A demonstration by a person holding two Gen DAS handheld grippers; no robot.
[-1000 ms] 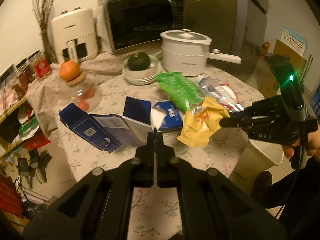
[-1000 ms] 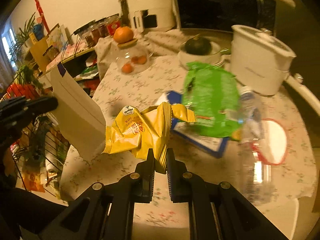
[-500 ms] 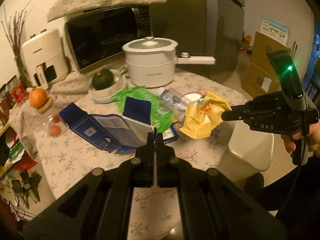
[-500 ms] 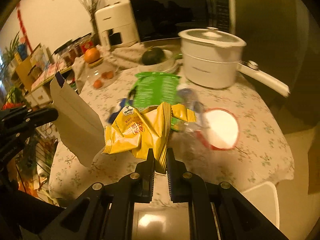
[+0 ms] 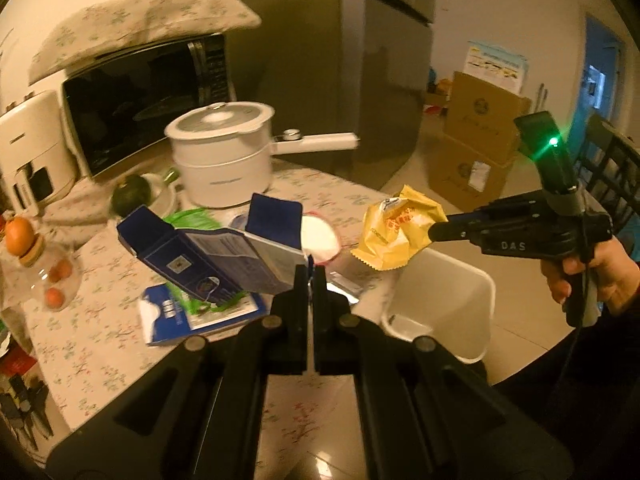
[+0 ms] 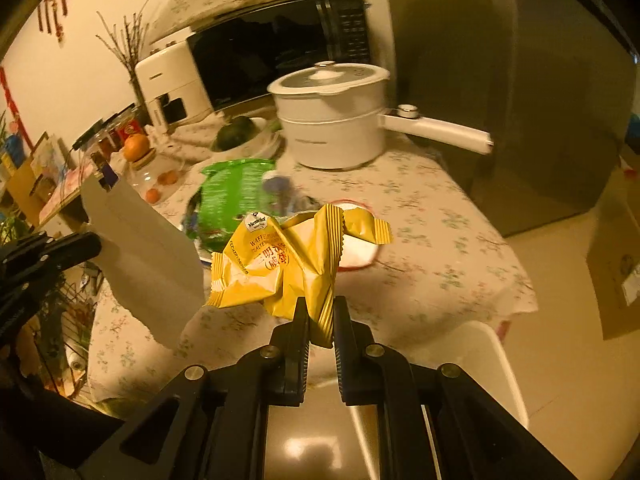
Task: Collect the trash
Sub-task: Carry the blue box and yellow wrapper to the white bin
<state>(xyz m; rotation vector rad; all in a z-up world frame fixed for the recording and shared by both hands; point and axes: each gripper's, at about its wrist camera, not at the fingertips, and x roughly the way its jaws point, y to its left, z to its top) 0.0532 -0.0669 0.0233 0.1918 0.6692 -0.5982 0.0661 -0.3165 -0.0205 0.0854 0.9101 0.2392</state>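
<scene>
My left gripper (image 5: 310, 270) is shut on a flattened blue and white carton (image 5: 216, 256), held up over the table's near edge. My right gripper (image 6: 321, 312) is shut on a crumpled yellow snack wrapper (image 6: 288, 268); in the left wrist view that wrapper (image 5: 396, 236) hangs above the white bin (image 5: 448, 308) beside the table. The right wrist view shows the carton's white underside (image 6: 144, 256) at left and the bin's rim (image 6: 500, 360) below right. On the table lie a green bag (image 6: 236, 196), a clear bottle (image 6: 286, 196) and a round red-rimmed lid (image 6: 356, 248).
A white pot with a long handle (image 5: 224, 152), a microwave (image 5: 148, 92), a white appliance (image 5: 28, 156), a dark squash in a bowl (image 5: 130, 196) and a jar topped with an orange (image 5: 24, 236) stand at the back. Cardboard boxes (image 5: 476, 140) sit on the floor.
Both grippers have swung right with their loads, off the table's middle toward its edge. The yellow wrapper now hangs over the white bin. The table items have slid left in both views.
</scene>
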